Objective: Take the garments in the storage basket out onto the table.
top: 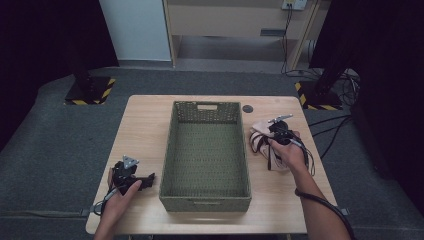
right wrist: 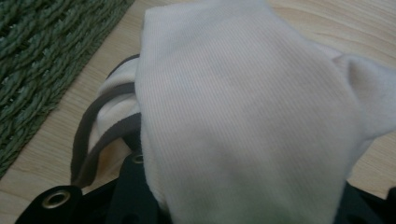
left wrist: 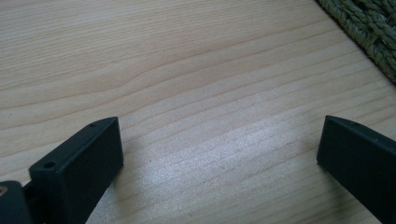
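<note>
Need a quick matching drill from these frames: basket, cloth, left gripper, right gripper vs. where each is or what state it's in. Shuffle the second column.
Things:
1. basket
2. cloth
3. left gripper
4. right gripper

Places or states:
A. shut on the pale ribbed fabric, right of the basket
B. open over bare wood, left of the basket
C. green woven, mid-table, nothing inside
D. cream with dark trim, bunched on the table by the basket's right wall

Pairs: 1-C, 2-D, 3-B, 4-A
</note>
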Tool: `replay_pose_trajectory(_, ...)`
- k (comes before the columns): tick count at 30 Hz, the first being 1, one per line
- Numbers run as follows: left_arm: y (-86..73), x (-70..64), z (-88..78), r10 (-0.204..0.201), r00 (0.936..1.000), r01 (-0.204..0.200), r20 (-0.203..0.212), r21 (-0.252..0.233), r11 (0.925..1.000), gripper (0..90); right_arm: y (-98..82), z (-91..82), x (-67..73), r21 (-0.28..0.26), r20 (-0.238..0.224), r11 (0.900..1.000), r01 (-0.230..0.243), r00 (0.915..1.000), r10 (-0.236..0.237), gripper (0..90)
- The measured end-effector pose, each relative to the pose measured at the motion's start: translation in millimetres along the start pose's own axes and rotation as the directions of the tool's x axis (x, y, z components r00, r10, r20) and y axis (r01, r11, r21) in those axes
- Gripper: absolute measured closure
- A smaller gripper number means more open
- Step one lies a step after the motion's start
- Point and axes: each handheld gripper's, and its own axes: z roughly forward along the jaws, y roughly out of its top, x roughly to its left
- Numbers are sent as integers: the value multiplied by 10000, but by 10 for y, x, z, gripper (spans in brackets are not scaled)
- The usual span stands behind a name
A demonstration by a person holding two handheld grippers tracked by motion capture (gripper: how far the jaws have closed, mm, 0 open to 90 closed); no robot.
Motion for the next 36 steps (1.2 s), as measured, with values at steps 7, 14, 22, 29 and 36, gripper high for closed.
replay_pose_trajectory(7, 0, 0, 0, 0, 10000, 0, -1, -1, 10000, 0, -3, 52, -5, 201, -26, 9998, -67, 10000, 68, 548)
replay_pose_trajectory(14, 0, 0, 0, -2, 10000, 2, 0, -1, 10000, 0, -17, 67, -23, 393, 70, 9990, -211, 9998, 208, 378)
replay_pose_trajectory(22, 0, 0, 0, -2, 10000, 2, -1, -2, 10000, 0, -47, -13, -42, 266, 48, 9988, -417, 9991, 416, 259)
replay_pose_trajectory(29, 0, 0, 0, 1, 10000, -1, -1, 0, 10000, 0, -60, -187, -8, -99, -165, 9991, -413, 9990, 411, 165)
replay_pose_trajectory(36, 0, 0, 0, 2, 10000, -2, 0, 3, 10000, 0, -37, -420, 43, -754, -342, 9958, -528, 9981, 504, 71)
